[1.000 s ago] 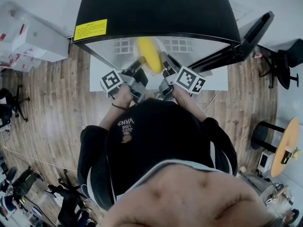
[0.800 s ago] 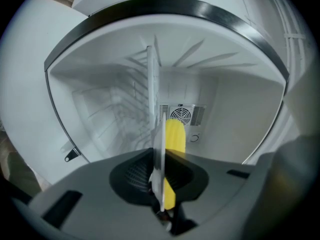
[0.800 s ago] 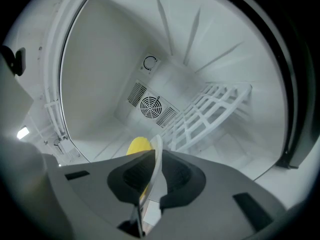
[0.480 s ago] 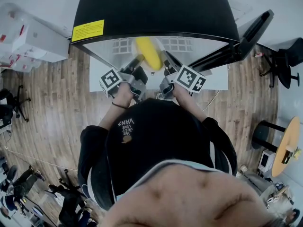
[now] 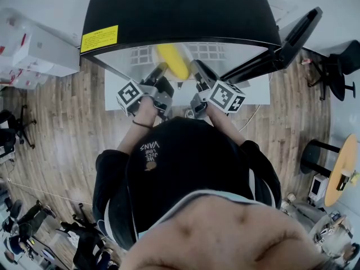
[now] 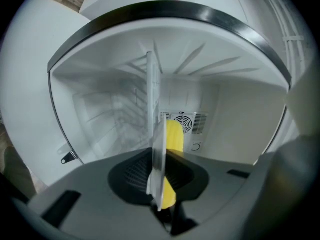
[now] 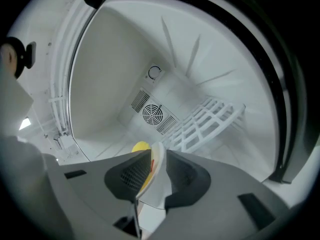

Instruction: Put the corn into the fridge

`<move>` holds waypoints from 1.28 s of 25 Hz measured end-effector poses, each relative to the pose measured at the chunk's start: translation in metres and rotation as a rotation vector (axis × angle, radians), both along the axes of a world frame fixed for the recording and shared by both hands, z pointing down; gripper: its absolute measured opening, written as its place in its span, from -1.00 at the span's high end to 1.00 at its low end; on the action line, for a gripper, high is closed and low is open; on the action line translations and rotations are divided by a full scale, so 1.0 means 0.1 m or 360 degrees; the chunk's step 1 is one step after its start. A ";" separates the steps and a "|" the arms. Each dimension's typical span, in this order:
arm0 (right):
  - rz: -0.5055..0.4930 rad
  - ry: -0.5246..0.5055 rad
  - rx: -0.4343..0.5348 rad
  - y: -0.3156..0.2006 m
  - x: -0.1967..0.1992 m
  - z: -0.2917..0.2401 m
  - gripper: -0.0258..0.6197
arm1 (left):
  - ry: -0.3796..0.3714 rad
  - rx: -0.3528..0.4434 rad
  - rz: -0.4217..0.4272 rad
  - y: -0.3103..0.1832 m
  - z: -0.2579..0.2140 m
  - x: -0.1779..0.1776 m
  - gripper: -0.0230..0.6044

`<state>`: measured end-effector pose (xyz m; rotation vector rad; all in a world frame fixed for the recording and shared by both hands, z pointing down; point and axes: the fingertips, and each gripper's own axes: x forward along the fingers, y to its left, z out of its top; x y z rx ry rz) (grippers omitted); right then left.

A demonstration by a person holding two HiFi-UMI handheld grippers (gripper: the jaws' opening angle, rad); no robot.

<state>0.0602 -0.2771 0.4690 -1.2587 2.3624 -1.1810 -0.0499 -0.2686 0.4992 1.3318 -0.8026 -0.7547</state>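
Grippers are two, both on one yellow corn (image 5: 172, 61). Fingers of the left gripper (image 6: 164, 184) clench it; those of the right gripper (image 7: 150, 170) have just been opening, the corn's end seemingly loose between them. Corn is inside the one open fridge (image 5: 180, 10), before its single fan (image 7: 150, 114).

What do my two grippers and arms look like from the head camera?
The left gripper and right gripper are dark grey, each carrying a white cube with black square markers. The person wears a black top and a dark band on the left wrist.
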 end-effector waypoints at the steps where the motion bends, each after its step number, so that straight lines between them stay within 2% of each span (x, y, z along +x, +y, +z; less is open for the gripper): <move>1: 0.0000 0.0025 0.0040 0.00 0.02 -0.04 0.64 | 0.0005 -0.0001 -0.0007 -0.01 0.00 0.00 0.81; 10: -0.0109 0.0366 0.0349 0.16 -0.03 -0.15 0.54 | -0.0001 -0.0015 -0.0052 -0.05 0.01 -0.01 0.80; 18: -0.0170 0.0450 0.0419 0.25 -0.07 -0.16 0.41 | -0.0003 0.0008 -0.0041 -0.07 -0.01 -0.01 0.80; 32: -0.0334 0.0813 0.0581 0.52 -0.27 -0.08 0.26 | -0.0001 0.0028 -0.0049 -0.08 0.02 -0.03 0.79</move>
